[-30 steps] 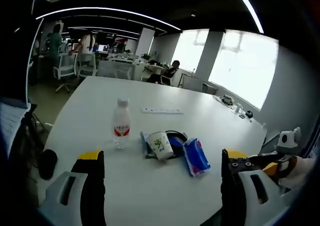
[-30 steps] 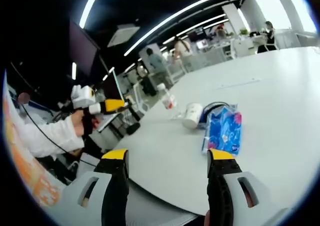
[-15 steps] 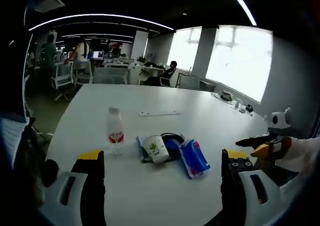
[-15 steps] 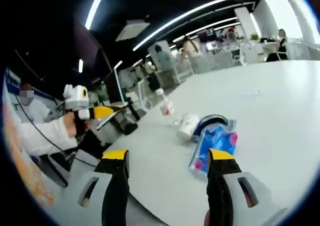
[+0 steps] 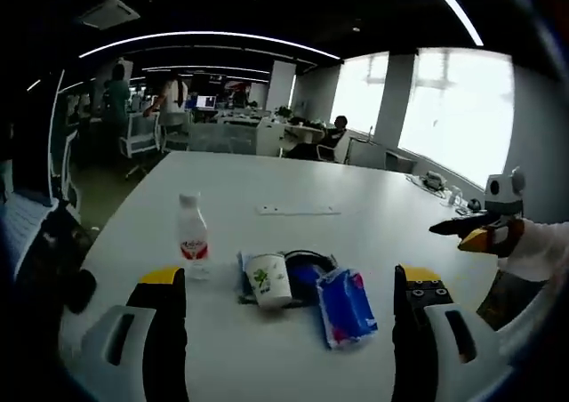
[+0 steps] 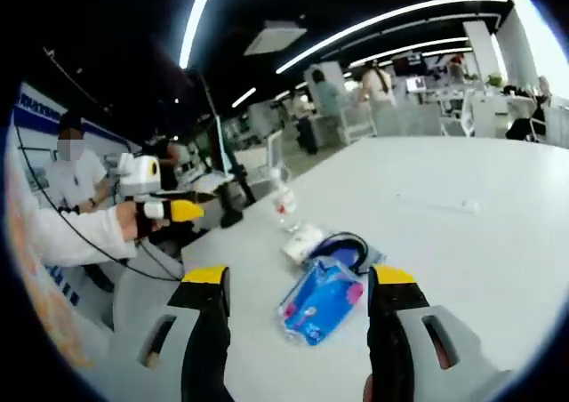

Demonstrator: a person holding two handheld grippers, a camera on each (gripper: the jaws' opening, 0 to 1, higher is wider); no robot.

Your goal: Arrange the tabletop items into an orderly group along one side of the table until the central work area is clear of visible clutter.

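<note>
Left gripper view: my left gripper [image 5: 284,286] hangs over the white counter [image 5: 373,224], fingers wide apart, holding nothing.
Near its edge cluster a water bottle [image 5: 191,236], tipped paper cup [image 5: 268,279] and soft blue tissue pack [image 5: 346,306]; all look light.

Right gripper view: my right gripper [image 6: 298,286] has fingers apart, empty, above the tissue pack [image 6: 322,310]; I'd pinch its squashy middle.

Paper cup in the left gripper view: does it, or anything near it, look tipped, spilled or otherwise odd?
The paper cup lies on its side against a dark round object; no spill shows. The blue packet lies flat beside them, and the water bottle stands upright, apart. Nothing looks damaged.
</note>
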